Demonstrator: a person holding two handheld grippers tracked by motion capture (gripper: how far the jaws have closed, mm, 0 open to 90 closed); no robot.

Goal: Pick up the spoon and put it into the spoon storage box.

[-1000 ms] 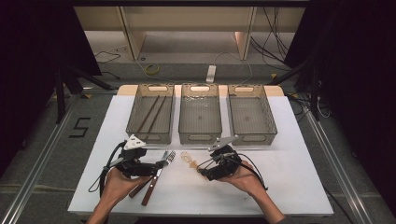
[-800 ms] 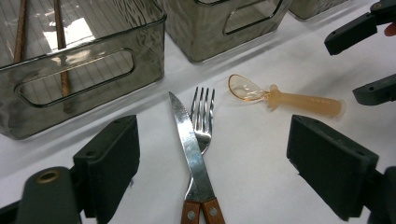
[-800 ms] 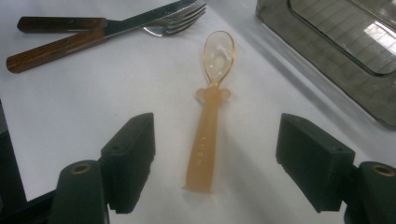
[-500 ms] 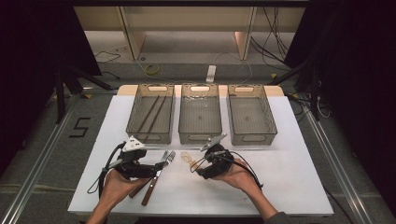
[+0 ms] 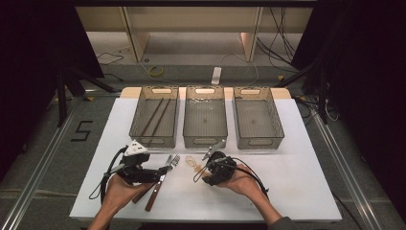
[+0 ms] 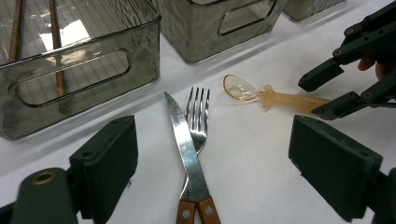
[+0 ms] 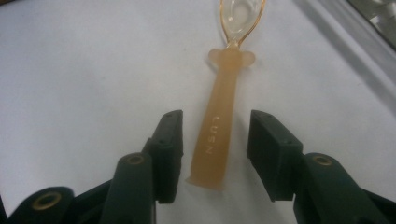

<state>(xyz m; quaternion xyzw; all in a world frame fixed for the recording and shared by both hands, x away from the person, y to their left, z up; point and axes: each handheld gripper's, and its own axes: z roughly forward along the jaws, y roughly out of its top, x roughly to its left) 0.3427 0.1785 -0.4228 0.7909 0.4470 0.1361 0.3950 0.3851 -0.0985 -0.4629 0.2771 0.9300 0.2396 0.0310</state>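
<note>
Right gripper (image 7: 215,140) jaws parted around spoon handle (image 7: 219,126), seemingly not touching.

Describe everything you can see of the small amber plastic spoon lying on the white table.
The small amber plastic spoon lies flat on the white table, in front of the middle grey bin. Its bowl is clear and glossy; its handle is a flat, cloudy, paler strip that widens toward the end, with a rounded collar where the two meet and raised letters along the handle. The right claw stands open, its jaws on either side of the handle end, not yet closed on it. The spoon lies apart from the crossed knife and fork.
</note>
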